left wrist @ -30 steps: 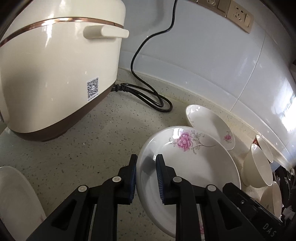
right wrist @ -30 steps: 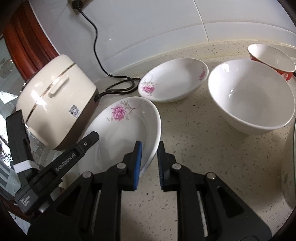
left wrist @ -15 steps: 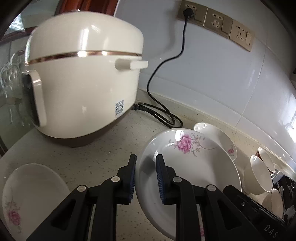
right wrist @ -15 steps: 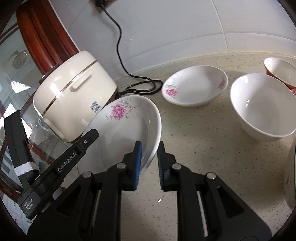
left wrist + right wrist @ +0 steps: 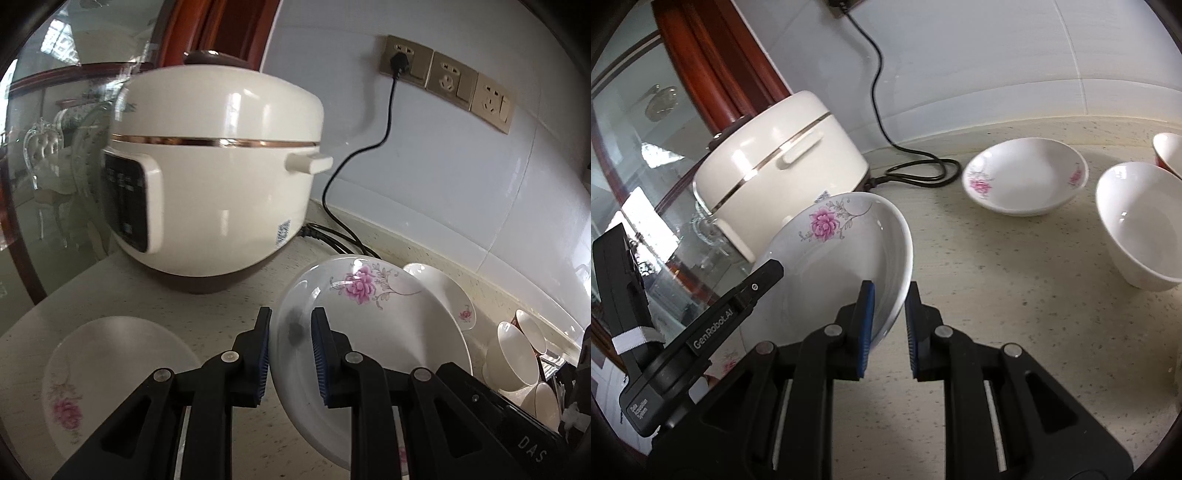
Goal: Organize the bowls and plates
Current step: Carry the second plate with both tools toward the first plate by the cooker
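Note:
Both grippers hold one white deep plate with a pink flower (image 5: 373, 325), lifted above the counter. My left gripper (image 5: 290, 354) is shut on its left rim. My right gripper (image 5: 888, 325) is shut on its right rim; the plate (image 5: 834, 273) tilts between them. A second flowered plate (image 5: 107, 380) lies on the counter below left of the left gripper. A third flowered plate (image 5: 1025, 181) lies near the wall. A plain white bowl (image 5: 1141, 225) stands at the right, with a red-sided bowl (image 5: 1169, 151) behind it.
A cream rice cooker (image 5: 218, 173) stands at the counter's left end, its black cord (image 5: 912, 170) running to a wall socket (image 5: 402, 62). A glass panel and wooden frame (image 5: 701, 62) lie behind it. More bowls (image 5: 517, 354) stand at the right.
Both grippers have lifted the flowered plate higher and carried it left, toward the plate lying in front of the rice cooker. That plate has come further into the left wrist view.

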The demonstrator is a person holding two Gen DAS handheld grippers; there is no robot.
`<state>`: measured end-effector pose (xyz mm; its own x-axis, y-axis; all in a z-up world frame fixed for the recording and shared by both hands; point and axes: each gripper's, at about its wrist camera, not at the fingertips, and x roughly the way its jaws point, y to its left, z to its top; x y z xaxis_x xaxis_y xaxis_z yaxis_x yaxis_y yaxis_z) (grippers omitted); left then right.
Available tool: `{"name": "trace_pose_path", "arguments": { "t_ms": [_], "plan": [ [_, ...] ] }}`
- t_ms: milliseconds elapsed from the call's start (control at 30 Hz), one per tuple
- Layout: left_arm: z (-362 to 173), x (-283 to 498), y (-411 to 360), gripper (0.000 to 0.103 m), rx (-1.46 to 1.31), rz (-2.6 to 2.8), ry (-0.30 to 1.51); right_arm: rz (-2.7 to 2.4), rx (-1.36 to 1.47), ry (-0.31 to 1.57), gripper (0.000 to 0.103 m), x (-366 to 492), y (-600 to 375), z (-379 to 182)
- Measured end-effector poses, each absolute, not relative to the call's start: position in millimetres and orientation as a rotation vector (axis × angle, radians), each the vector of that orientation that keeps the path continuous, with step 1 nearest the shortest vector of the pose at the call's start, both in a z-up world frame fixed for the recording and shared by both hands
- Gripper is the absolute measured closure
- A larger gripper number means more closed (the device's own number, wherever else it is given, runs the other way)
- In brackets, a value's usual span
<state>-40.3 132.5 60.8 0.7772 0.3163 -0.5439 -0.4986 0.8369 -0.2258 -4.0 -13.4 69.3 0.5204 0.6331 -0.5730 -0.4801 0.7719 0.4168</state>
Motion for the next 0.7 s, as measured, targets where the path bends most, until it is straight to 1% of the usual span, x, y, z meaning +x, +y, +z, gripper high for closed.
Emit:
{"name": "trace_pose_path", "arguments": {
  "t_ms": [267, 333, 700],
  "plan": [
    [70, -55, 128, 0.080, -0.351, 0.477, 0.483, 0.709, 0.218, 0.769, 0.084, -6, -10, 68],
    [73, -58, 126, 0.077, -0.342, 0.486, 0.471, 0.721, 0.220, 0.765, 0.083, -7, -8, 68],
    [76, -87, 141, 0.077, -0.328, 0.521, 0.447, 0.806, 0.191, 0.747, 0.083, -19, 9, 70]
  ]
}}
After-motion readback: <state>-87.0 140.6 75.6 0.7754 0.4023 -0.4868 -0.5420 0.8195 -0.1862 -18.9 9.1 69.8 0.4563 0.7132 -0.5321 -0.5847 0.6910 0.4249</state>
